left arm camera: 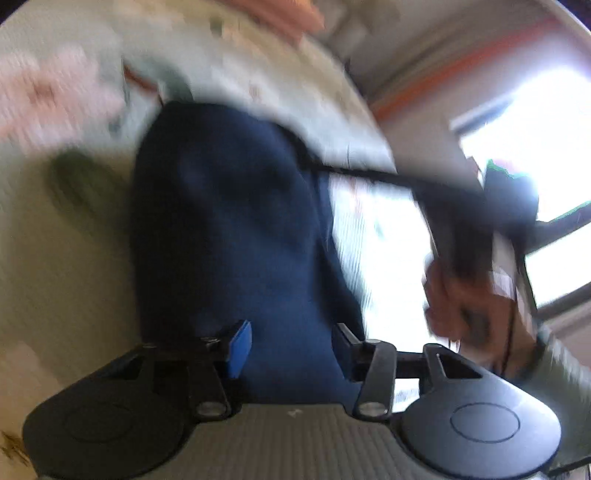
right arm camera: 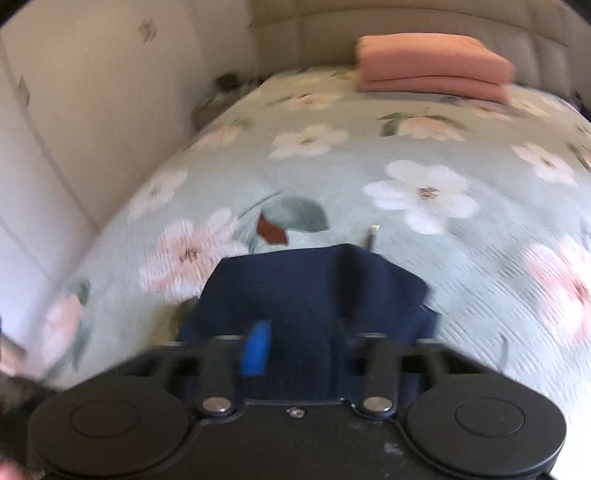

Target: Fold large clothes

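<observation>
A navy garment (left arm camera: 229, 229) lies on the flowered bedspread (left arm camera: 258, 74), and both views are blurred. My left gripper (left arm camera: 291, 345) points down at it, with navy cloth filling the gap between its fingers. The blur hides whether the pads press on the cloth. In the right wrist view the same navy garment (right arm camera: 314, 284) is bunched under my right gripper (right arm camera: 314, 349), whose jaws are shut on a raised fold of it. A hand (left arm camera: 465, 299) holding the right gripper's black body shows at the right of the left wrist view.
A folded salmon-pink stack (right arm camera: 432, 66) sits at the far end of the bedspread (right arm camera: 424, 140), near the padded headboard (right arm camera: 406, 18). A pale wall (right arm camera: 74, 110) runs along the bed's left side. A bright window (left arm camera: 535, 122) is on the right.
</observation>
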